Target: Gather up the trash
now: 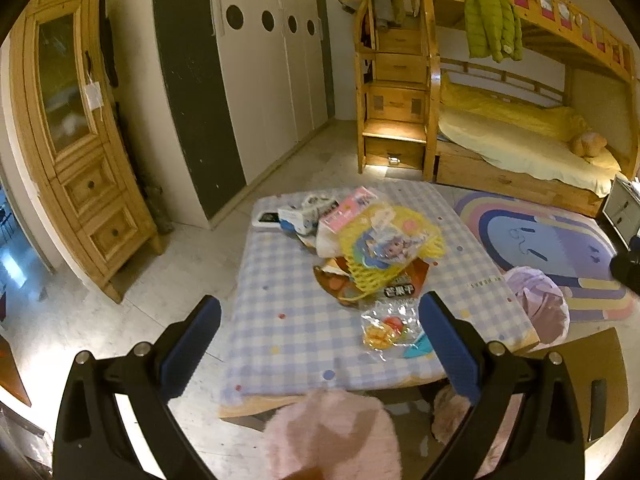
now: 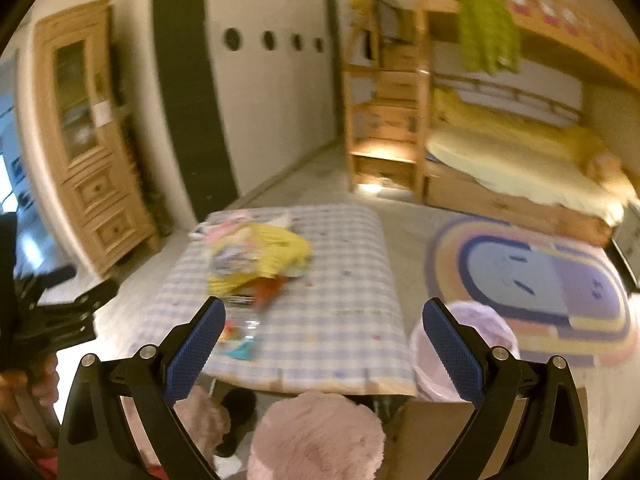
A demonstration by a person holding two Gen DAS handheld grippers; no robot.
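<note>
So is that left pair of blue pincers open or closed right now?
Open. The left gripper has its two blue fingers spread wide apart, with nothing between them; the clear wrapper lies on the table beyond.

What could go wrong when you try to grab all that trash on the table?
The clear wrapper lies flat on the checked tablecloth, so the fingers could pinch the cloth and drag it. The yellow net bag sits on a loose heap of packets; lifting one may knock others to the floor. The lilac bin stands beside the table, low down, so a light wrapper dropped from the left gripper or right gripper might miss it.
</note>
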